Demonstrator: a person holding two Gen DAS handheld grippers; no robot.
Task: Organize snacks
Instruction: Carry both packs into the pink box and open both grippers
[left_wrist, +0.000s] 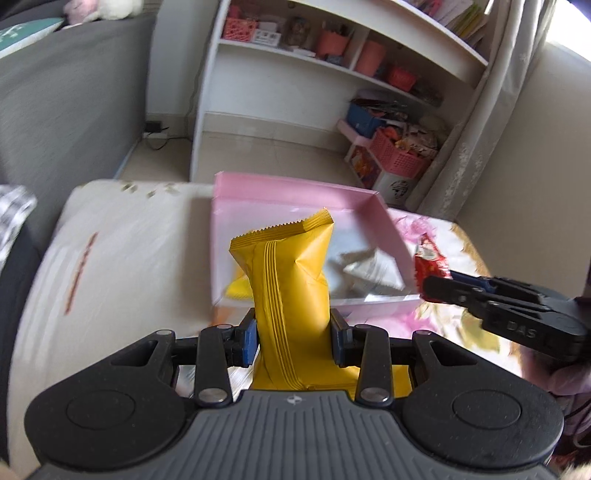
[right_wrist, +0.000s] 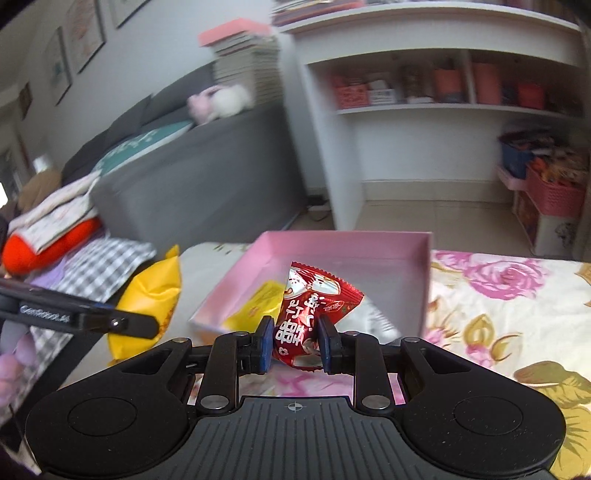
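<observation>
**Snacks held near the pink box, not yet dropped**

Snacks in both grippers. Left gripper (left_wrist: 293, 341) clenched on a yellow packet (left_wrist: 291, 291), upright, near the box's near edge. Right gripper (right_wrist: 293, 343) clamped on a red candy wrapper (right_wrist: 314, 314), just before the pink box (right_wrist: 424, 258). Inside the box already: another yellow packet (right_wrist: 264, 301) and a silvery packet (left_wrist: 373, 271), blurred.

Risks, judged from here:
- Thin grip on crinkly red foil; could slip out early and land on the floral cloth (right_wrist: 498, 295) instead of in the box.
- Grippers close together at the near wall; may collide if both move in together.
- Tall yellow packet could catch the low wall and nudge or tip the light box.
- Soft surface underneath; box possibly unsteady.
</observation>
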